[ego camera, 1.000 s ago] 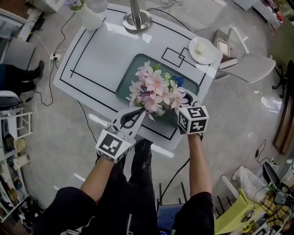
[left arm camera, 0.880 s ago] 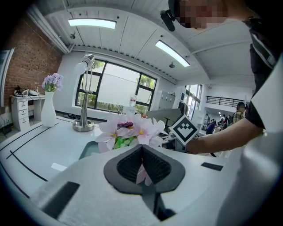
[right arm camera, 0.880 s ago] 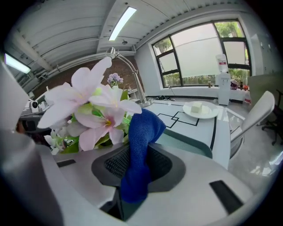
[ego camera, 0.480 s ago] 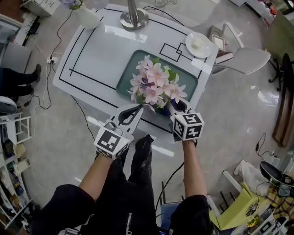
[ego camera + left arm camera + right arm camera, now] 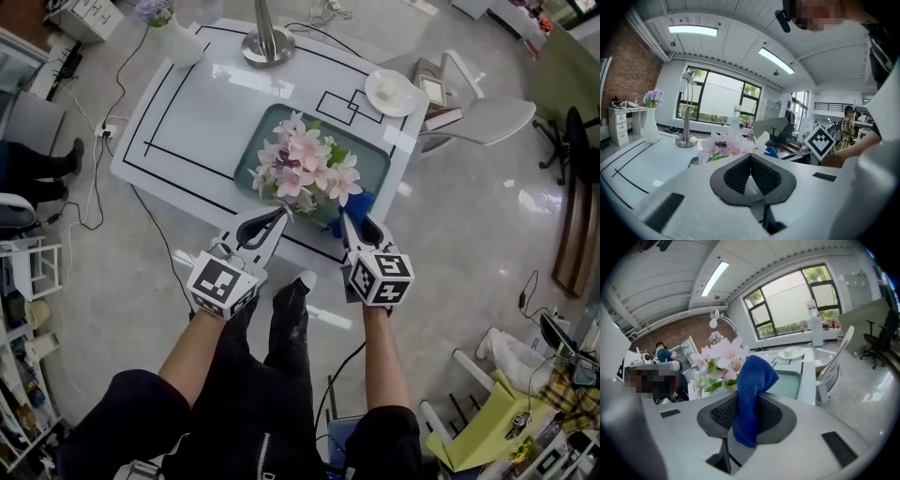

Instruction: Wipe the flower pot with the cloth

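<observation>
Blue cloth [image 5: 751, 394]: soft, light, limp terry. Pinched mid-fold in right gripper [image 5: 748, 404], loose end flopping above jaws, centre of right gripper view.

Flower pot: centre of head view, on teal tray [image 5: 377, 161] atop white table [image 5: 202, 108]. Likely top-heavy, blooms delicate; steady it low on wall.

Pot body hidden beneath pink blossoms [image 5: 302, 167]; material unclear.

Left gripper [image 5: 277, 218], lower left of blooms: jaws together, nothing between.
</observation>
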{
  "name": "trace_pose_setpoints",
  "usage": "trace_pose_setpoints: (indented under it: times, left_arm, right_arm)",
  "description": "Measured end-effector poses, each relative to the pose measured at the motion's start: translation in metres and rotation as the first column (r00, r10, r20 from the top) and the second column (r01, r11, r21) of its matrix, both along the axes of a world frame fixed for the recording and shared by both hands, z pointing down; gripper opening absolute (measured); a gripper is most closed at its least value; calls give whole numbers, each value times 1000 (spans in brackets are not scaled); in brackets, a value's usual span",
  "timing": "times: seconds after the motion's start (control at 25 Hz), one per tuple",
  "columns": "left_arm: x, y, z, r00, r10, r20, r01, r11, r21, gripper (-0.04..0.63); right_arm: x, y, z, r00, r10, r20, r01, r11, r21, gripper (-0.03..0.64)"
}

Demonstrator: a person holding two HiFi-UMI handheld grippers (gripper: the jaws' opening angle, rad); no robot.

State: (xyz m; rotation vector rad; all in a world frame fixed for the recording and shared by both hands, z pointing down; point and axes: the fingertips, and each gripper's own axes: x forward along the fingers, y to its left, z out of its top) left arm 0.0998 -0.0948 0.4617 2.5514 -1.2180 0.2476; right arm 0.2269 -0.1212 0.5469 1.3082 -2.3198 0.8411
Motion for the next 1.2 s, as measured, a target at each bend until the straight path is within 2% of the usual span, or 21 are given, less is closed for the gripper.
trace_pose_setpoints:
  times: [0.12,0.28,0.44,0.64,0.84,0.96,1.08,1.2]
  left_arm:
    - [-9,-3,-10,1000,3,2,-3,1000,20,5]
    - [-33,-17,-14,1000,19,-3,-19,999,37,5]
    - [-62,-35,-10,998,69,-14,-68,996,56,5]
    - [-111,-58,-6,987,160,-18,-158,985,73,5]
    - [-169,-86,-9,982,191,-5,-190,977,93,5]
    - [-196,-100,-6,976,215,-32,-212,974,85,5]
    - [-216,-108,-2,968,245,-59,-243,969,39,5]
    - [-231,-118,4,962,267,-66,-265,964,30,5]
  right_arm:
    - [11,6,-35,998,28,-51,-24,997,68,94]
    - [-6,7,-81,992,30,-123,-13,990,142,94]
    - [-47,-1,-118,988,62,-140,-34,980,194,94]
    - [-129,-21,-144,989,99,-111,-73,974,214,94]
    - [-200,-51,-129,981,151,-117,-127,973,190,94]
    - [-223,-67,-107,964,212,-163,-187,970,153,94]
    - [-245,-81,-82,943,276,-186,-260,960,105,94]
    - [-254,-92,-54,907,340,-248,-330,940,80,94]
